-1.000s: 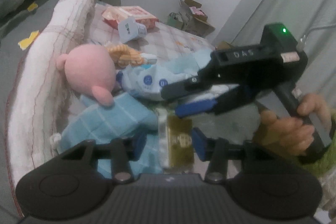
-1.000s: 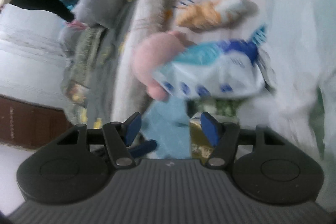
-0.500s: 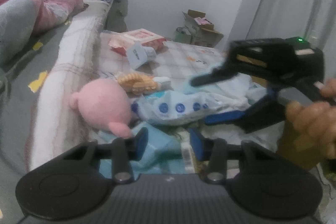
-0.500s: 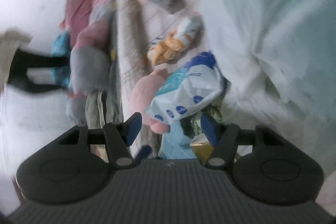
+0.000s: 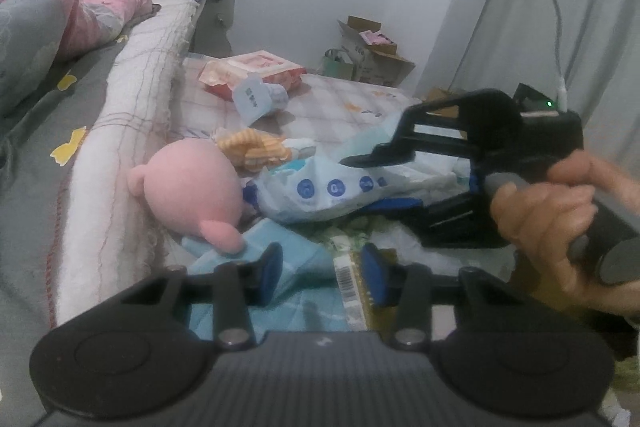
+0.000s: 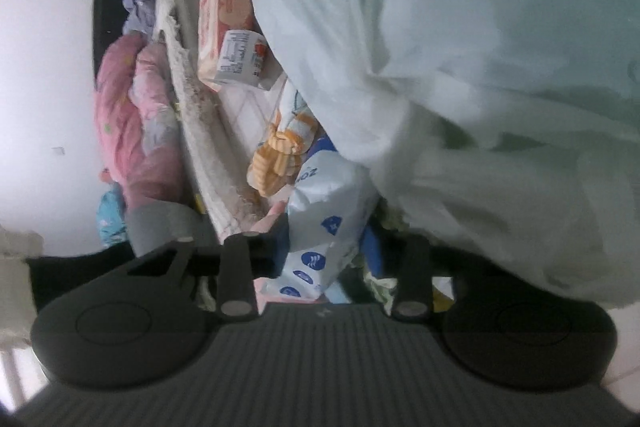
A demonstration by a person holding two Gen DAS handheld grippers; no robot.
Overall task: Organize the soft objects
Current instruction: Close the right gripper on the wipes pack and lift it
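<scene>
Both views are dim and flat, with soft indoor light and a cool, slightly blue tone. The fisheye lens bends the straight lines strongly near the edges, and the corners go dark. In the right wrist view the large pale green cloth (image 6: 460, 75) is washed out and blurred. The round pink plush toy (image 5: 192, 187) looks soft and grainy, with only weak shadows under it.

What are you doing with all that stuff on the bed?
A person is tidying soft things. The right hand-held gripper has just been closing its jaws on the white packet with blue dots, which lies between them beside the pink plush toy. The left hand-held gripper hangs open over the light blue cloth, holding nothing. An orange striped sock and a red and white pack lie farther back.
</scene>
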